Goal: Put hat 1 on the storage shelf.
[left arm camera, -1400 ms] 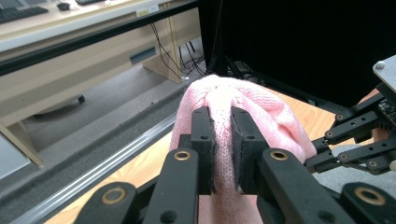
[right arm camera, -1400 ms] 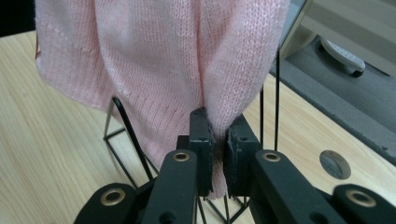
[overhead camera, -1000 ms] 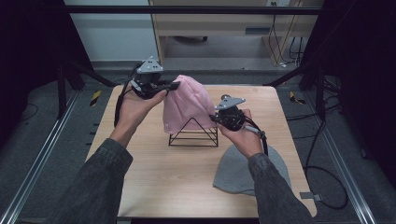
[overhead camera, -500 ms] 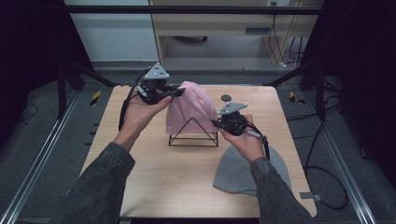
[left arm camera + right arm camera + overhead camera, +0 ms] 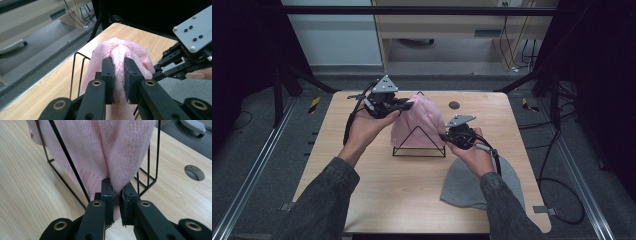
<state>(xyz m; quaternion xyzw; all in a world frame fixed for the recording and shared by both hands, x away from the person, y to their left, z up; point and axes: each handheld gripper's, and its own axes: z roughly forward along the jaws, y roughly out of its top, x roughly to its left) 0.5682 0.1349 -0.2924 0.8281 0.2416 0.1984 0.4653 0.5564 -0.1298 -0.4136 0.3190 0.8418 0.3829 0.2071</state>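
the pink knitted hat [image 5: 422,120] is draped over the black wire stand [image 5: 419,145], which sits near the middle of the wooden table [image 5: 377,200], a little toward the far side. the left gripper [image 5: 404,106] comes in from the left at the hat's upper far part; in the left gripper view its jaws are nearly closed, with a fold of the pink knit [image 5: 120,65] pinched between the pads. the right gripper [image 5: 446,136] sits at the hat's lower right edge, just beside the stand's right corner; in the right gripper view its jaws are squeezed tight on the hanging hem of the hat [image 5: 110,152], with the stand's thin wires [image 5: 67,162] crossing in front of the fabric. a grey hat [image 5: 462,187] lies flat on the table's near right part, under the right forearm, apart from the stand.
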